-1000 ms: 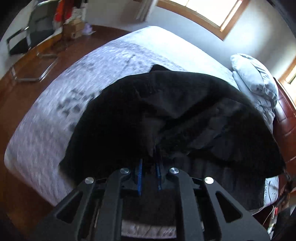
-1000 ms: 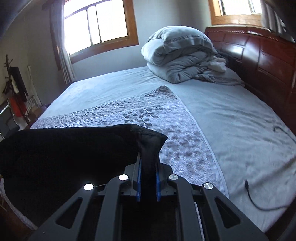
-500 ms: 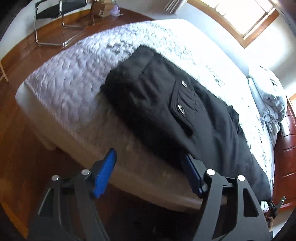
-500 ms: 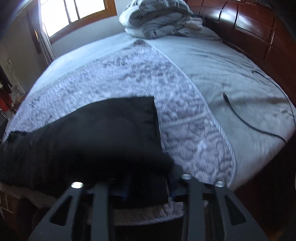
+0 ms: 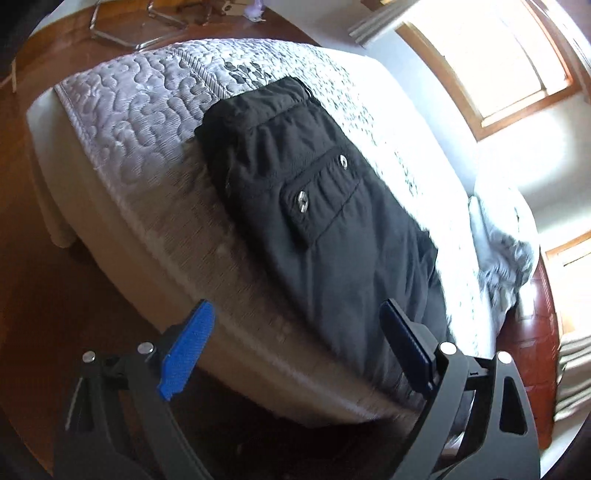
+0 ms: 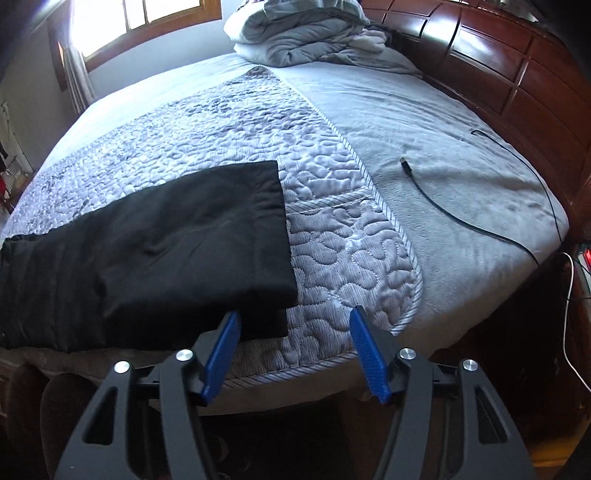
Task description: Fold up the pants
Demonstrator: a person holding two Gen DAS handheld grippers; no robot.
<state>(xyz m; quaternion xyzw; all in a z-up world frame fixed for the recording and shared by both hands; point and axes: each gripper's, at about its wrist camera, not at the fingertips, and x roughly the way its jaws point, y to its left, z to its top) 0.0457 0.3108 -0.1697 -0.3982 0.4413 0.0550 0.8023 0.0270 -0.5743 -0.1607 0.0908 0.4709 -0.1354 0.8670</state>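
Observation:
The black pants (image 5: 325,206) lie folded lengthwise along the near edge of the bed, a buttoned pocket facing up. In the right wrist view the pants (image 6: 155,254) end in a straight hem near the middle of the quilt. My left gripper (image 5: 295,347) is open and empty, off the bed edge just below the pants. My right gripper (image 6: 295,350) is open and empty at the bed edge, its left finger (image 6: 221,354) close beside the hem corner.
The bed has a grey quilted cover (image 6: 332,236) and a plain blanket (image 6: 443,155). A black cable (image 6: 454,210) lies on the blanket. A bundled duvet (image 6: 303,33) sits by the wooden headboard (image 6: 517,74). Wooden floor (image 5: 55,288) surrounds the bed.
Both grippers were shut on the pants a second ago, holding them up. They laid the pants on the bed, opened, and drew back past the bed edge.

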